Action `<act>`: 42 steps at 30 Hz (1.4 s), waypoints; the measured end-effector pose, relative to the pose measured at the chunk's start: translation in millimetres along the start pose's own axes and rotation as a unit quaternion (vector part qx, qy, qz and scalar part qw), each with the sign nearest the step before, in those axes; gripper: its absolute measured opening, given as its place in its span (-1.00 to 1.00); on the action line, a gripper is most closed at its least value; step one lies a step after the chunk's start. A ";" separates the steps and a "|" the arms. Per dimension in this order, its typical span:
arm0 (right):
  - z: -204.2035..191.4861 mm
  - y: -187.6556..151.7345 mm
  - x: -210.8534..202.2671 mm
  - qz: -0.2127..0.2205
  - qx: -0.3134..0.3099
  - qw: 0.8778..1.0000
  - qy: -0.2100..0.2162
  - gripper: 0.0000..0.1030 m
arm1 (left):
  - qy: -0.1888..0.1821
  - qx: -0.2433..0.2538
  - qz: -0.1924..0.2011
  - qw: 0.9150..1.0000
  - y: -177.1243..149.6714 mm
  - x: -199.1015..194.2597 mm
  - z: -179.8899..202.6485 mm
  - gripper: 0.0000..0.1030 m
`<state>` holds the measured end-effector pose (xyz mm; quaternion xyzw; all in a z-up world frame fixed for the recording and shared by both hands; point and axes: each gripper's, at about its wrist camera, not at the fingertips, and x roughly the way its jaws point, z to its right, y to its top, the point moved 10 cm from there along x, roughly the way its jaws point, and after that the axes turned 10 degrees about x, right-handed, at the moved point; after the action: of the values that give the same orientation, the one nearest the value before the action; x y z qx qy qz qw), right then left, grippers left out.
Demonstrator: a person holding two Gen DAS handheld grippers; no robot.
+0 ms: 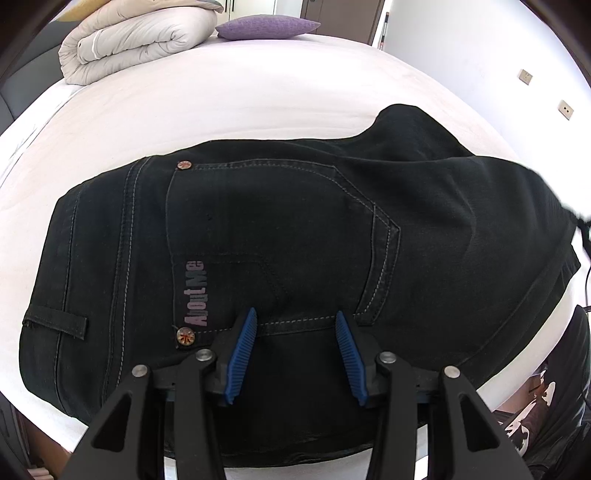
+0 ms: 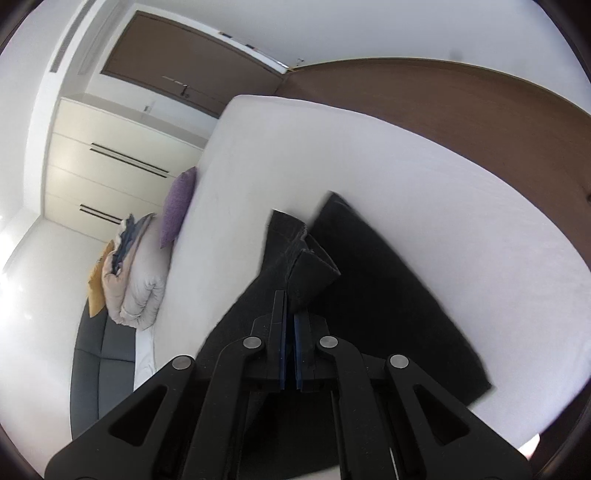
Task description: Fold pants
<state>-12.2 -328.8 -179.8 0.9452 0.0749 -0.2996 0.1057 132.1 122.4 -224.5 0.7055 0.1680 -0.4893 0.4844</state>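
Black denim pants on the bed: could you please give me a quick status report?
Left tongs open over the black denim pants. Right tongs shut on a lifted leg end. White bed unobstructed nearby.

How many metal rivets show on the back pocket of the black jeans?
2. One rivet is at the pocket's far corner, the other rivet at the near corner beside the lettering. The jeans may hide more underneath.

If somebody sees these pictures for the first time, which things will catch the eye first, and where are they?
First, the black denim pants spread across the white bed, back pocket up. Next, the right gripper, its blue-padded jaws shut on a lifted pant leg end, while the left gripper stands open just above the waist area. At the far end lie a purple cushion and a rolled beige duvet.
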 end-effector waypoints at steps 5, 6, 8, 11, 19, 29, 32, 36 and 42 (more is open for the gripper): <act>49.5 -21.3 -7.3 0.005 0.052 0.998 -0.021 -0.97 | 0.001 0.001 -0.005 1.000 0.4 1.9 0.6 -0.08; 45.8 -23.3 -10.3 0.011 0.036 0.999 -0.029 -0.97 | 0.001 0.000 -0.005 1.000 0.5 2.1 0.4 -0.08; 33.8 -28.8 -16.1 0.016 0.024 0.999 -0.028 -0.97 | 0.002 0.000 -0.007 1.000 1.1 2.6 0.3 -0.08; 23.8 -27.7 -25.0 0.021 0.026 0.999 -0.015 -0.97 | 0.004 -0.002 -0.008 1.000 2.0 3.8 0.3 -0.08; 78.0 -30.7 -56.9 0.011 0.055 0.998 -0.010 -0.97 | 0.006 0.002 -0.008 1.000 5.1 -0.4 7.4 0.06; 109.4 -26.4 -51.3 -0.003 0.073 0.997 0.028 -0.97 | -0.004 0.000 0.006 1.000 7.4 1.9 13.3 0.32; 111.2 -22.7 -53.0 -0.016 0.089 0.994 0.054 -0.91 | -0.005 0.009 0.009 1.000 9.0 5.3 19.8 0.53; 114.1 -11.5 -65.3 0.015 0.083 0.996 0.042 -0.89 | -0.001 0.016 0.008 1.000 12.9 10.7 24.7 0.65; 142.0 22.3 -98.3 0.088 0.113 0.989 -0.026 -0.87 | -0.001 0.015 0.011 1.000 15.2 13.6 27.2 0.66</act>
<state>-165.4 -392.9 -232.5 0.9459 -0.0460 -0.3201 0.0258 134.9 88.9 -229.6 0.7139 0.1521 -0.4874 0.4792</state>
